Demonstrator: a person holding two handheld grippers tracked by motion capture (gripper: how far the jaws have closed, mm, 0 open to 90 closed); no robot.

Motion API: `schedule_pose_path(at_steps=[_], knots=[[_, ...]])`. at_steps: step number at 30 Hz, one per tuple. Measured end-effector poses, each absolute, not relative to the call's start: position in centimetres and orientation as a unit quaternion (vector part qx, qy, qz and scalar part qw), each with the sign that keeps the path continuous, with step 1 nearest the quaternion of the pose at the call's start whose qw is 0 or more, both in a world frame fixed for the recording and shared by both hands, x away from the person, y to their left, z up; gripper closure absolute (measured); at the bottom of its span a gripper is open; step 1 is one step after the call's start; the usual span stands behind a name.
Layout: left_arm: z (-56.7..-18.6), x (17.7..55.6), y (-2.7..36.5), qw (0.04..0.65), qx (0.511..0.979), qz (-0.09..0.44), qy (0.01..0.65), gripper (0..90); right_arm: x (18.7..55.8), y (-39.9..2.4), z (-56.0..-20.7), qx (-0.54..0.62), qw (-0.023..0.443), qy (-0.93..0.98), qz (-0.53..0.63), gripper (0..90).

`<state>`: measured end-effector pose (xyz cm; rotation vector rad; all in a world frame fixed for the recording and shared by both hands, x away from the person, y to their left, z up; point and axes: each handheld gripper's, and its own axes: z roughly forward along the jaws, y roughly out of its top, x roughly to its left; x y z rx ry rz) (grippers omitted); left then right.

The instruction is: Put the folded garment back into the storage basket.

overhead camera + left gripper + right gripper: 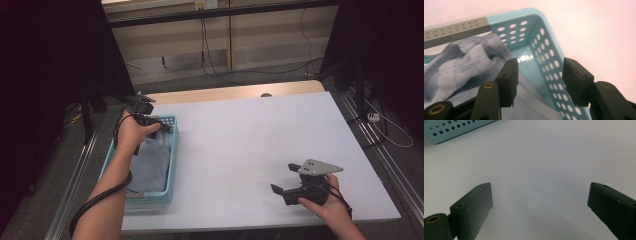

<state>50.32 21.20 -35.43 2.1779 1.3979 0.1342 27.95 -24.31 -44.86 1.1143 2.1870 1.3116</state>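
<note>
Basket: a light blue perforated basket (171, 165) sits at the left edge of the white table (250, 145), partly overhanging it.
Cloth: a pale blue-grey ribbed cloth (150, 165) lies bunched inside the basket, filling most of its floor; in the left gripper view its folds (461, 62) pile against the basket's far wall.
Left gripper: the left gripper (161, 125) hangs over the far end of the basket, above the cloth; its jaws stand partly apart with nothing pinched between them, the cloth lying below the pads.
Right gripper: the right gripper (284, 179) rests low over bare table, well apart from the basket, toward the table's near right corner; jaws wide, holding nothing.
Grey plate: the three-cornered plate (320, 167) tops the right gripper.
</note>
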Motion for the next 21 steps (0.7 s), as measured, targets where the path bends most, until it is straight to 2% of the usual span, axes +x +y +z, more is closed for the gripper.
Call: schedule_pose_path(at_steps=[10,21], knots=[[-35.41,50.08,20.67,0.275,0.809,0.040,0.518,38.0,27.95,-24.33,-44.85,0.395,0.178,0.772,0.465,5.4],[-35.14,49.82,20.49,0.273,0.812,0.039,0.514,32.7,27.90,-24.30,-44.81,0.394,0.178,0.772,0.465,5.4]])
